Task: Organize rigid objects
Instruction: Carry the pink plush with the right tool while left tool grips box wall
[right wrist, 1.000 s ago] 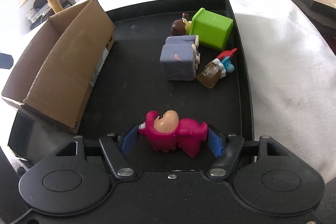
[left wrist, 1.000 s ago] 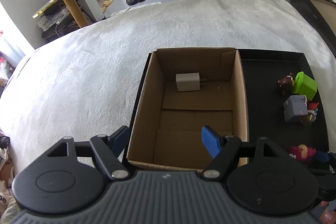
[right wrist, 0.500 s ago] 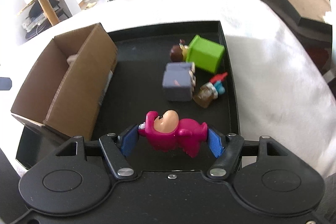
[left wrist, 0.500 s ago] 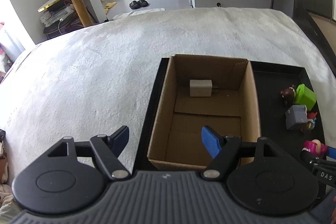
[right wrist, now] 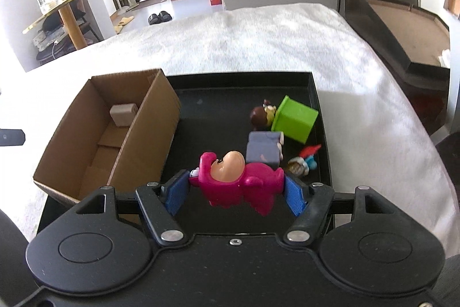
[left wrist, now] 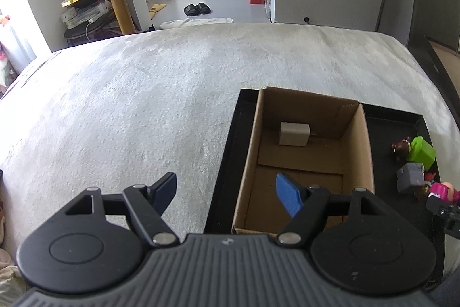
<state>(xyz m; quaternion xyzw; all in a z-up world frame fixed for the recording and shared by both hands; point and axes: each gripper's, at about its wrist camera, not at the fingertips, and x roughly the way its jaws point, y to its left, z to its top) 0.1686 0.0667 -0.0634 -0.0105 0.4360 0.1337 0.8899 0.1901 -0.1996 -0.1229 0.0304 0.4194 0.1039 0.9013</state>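
A pink toy figure (right wrist: 238,180) is clamped between the blue pads of the right gripper (right wrist: 235,192), one pad pressed against each side of it, and it is held above the black tray (right wrist: 238,99), clear of the tray floor. The left gripper (left wrist: 225,193) is seen with its jaws spread wide and nothing between them; it hangs over the near left corner of the cardboard box (right wrist: 149,134).

The box stands in the left part of the tray, its top open. A small beige block (left wrist: 294,133) lies inside it against the far wall. To the right of the box, on the tray floor, a green cube (right wrist: 294,118), a brown figure (right wrist: 260,117) touching it, a grey block (right wrist: 264,150) and a small red and blue figure (right wrist: 306,158) are gathered close together. The tray rests on a white blanket (left wrist: 129,105).
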